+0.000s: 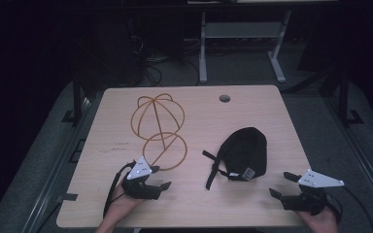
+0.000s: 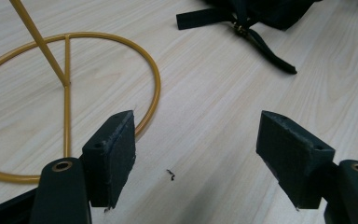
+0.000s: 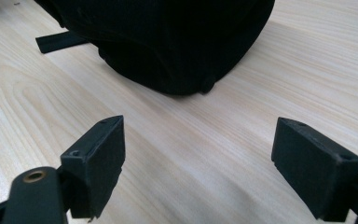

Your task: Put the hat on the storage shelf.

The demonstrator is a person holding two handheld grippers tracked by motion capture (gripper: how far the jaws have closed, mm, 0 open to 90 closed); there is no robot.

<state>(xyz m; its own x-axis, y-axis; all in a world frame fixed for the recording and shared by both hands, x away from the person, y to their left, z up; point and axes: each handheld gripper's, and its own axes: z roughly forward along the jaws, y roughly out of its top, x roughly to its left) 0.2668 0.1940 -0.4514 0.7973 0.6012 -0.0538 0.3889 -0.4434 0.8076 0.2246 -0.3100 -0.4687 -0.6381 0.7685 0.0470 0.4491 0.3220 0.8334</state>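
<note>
A black cap lies on the wooden table, its straps trailing toward the front. A gold wire stand with a round base ring lies left of it. My left gripper rests open near the front edge, just in front of the ring, nothing between its jaws. My right gripper sits open at the front right, a short way from the cap, jaws empty. The cap's strap lies ahead of the left gripper.
A round cable hole sits near the table's far edge. Behind the table stands a white desk frame on a dark floor. A metal rail runs beside the table's left edge.
</note>
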